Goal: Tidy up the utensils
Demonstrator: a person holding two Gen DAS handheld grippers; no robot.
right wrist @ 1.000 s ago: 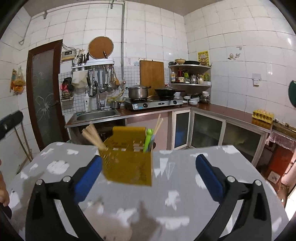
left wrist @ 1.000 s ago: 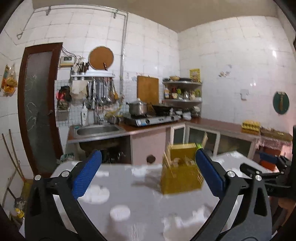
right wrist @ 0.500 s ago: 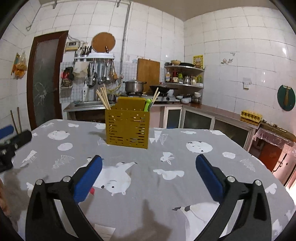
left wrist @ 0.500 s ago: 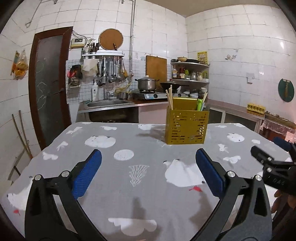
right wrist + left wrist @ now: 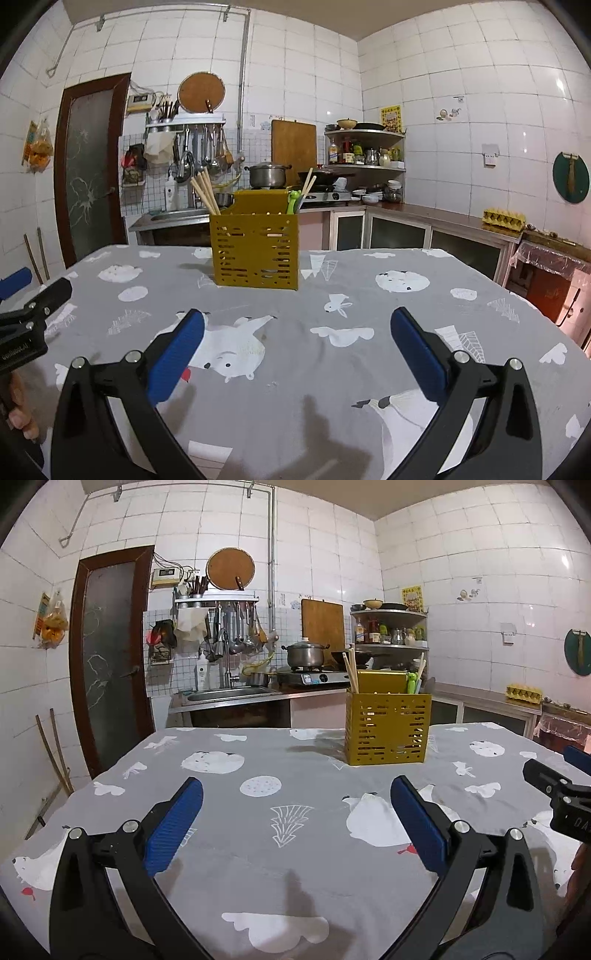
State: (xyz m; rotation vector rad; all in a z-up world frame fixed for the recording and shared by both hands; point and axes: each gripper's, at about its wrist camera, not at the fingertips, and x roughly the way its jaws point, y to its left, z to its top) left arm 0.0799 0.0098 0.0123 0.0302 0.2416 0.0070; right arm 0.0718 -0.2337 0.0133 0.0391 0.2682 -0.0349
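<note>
Yellow slotted holder (image 5: 388,733) upright far across the cloth-covered bench (image 5: 258,849), chopsticks (image 5: 205,194) and a green utensil (image 5: 293,201) standing inside, left gripper (image 5: 295,825) and right gripper (image 5: 295,350) near the front edge, fingers spread wide, holding nothing

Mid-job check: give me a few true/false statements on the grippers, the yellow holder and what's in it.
1. The left gripper is open and empty. True.
2. The yellow utensil holder lies tipped on its side. False: it stands upright on the tablecloth.
3. Wooden chopsticks stick out of the holder. True.
4. The right gripper is clamped on the green utensil. False: it is open, and that utensil sits in the holder.
</note>
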